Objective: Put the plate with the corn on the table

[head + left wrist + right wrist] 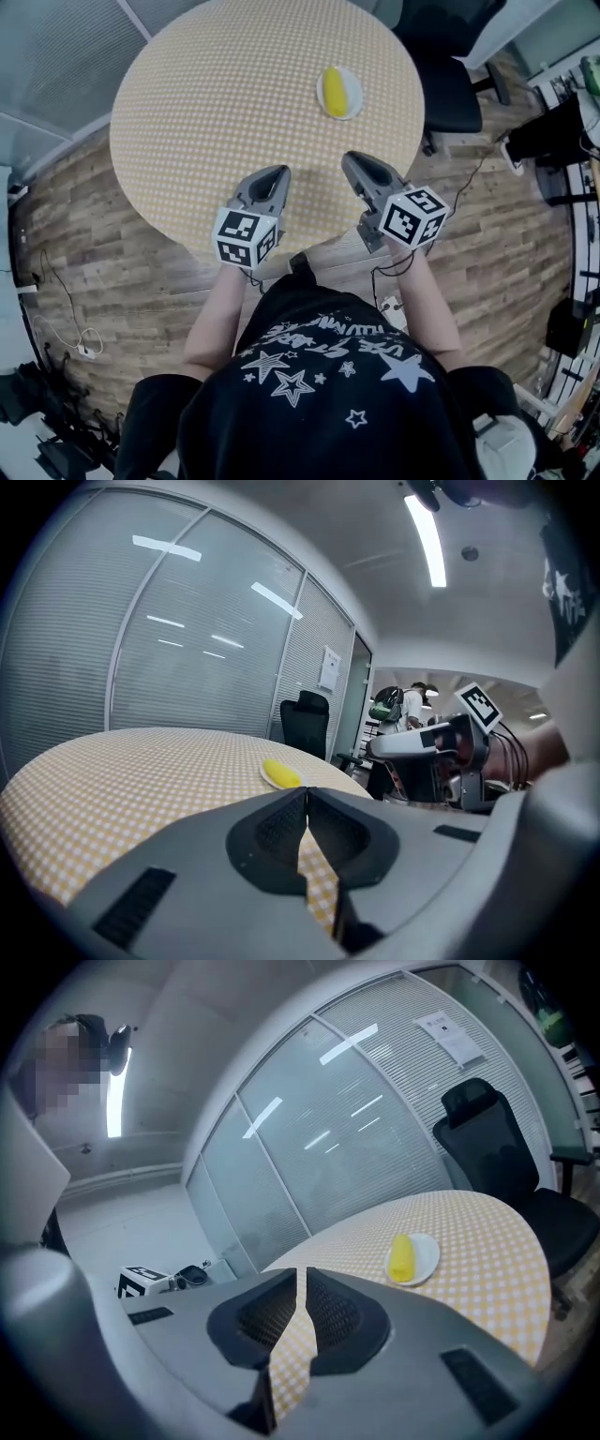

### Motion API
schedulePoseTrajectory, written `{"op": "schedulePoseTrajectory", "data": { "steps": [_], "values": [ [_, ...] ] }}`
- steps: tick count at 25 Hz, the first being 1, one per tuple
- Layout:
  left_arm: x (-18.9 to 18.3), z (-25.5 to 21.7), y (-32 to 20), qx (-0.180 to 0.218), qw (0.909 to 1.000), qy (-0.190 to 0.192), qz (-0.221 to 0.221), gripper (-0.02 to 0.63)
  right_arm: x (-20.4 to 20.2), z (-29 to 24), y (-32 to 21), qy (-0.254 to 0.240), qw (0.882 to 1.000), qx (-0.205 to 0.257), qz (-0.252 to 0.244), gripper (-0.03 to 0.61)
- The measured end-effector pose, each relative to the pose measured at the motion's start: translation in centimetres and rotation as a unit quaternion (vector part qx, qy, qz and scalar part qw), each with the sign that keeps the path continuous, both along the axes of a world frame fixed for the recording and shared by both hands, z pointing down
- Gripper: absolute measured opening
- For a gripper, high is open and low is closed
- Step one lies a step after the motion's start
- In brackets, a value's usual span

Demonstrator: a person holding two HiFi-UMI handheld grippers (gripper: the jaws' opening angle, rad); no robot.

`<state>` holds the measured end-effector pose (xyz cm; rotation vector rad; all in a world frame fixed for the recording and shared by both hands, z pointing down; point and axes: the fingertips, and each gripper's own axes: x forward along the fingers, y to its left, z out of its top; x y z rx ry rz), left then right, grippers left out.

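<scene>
The plate [354, 97] sits flat on the round table [216, 103], toward its far right edge, with the corn [334, 92] lying along its middle. As I judge it, the placing is done and what is left is to hold clear without disturbing anything.

My left gripper [277, 172] hovers over the table's near edge. Its jaws meet at the tips with nothing between them; only checked cloth shows through the slit. My right gripper [353, 160] is just beside it on the same edge, jaws drawn together to a thin line and likewise empty. Both are well apart from the plate.

To finish cleanly, I would keep both pairs of jaws closed and lifted off the cloth, so that neither drags it and shifts the plate. The plate is near the rim on the side of the office chair [450, 89], so any pull on the cloth toward that edge is the thing to avoid.
</scene>
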<state>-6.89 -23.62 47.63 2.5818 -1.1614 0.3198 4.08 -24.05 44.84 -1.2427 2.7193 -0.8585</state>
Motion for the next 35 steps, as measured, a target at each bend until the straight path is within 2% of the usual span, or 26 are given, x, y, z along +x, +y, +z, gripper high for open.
{"op": "schedulePoseTrajectory", "data": {
  "steps": [4,12,22,35],
  "values": [
    [1.4,0.2,2.0,0.001,0.9997,-0.019,0.018,0.008,0.2,1.0,2.8,-0.007,1.0,-0.006,-0.01,0.044],
    [3.5,-0.2,9.4,-0.004,0.9991,-0.025,0.034,0.008,3.0,0.8,9.9,-0.026,1.0,-0.003,0.015,0.043],
    [4.7,-3.6,15.7,0.04,0.9982,-0.019,0.04,0.008,4.4,-2.2,16.1,-0.025,0.999,0.033,0.025,0.041],
    [3.7,-7.8,23.6,0.086,0.9957,-0.005,0.034,0.008,2.0,-5.1,23.7,-0.006,0.998,0.069,-0.006,0.041]
  ]
}}
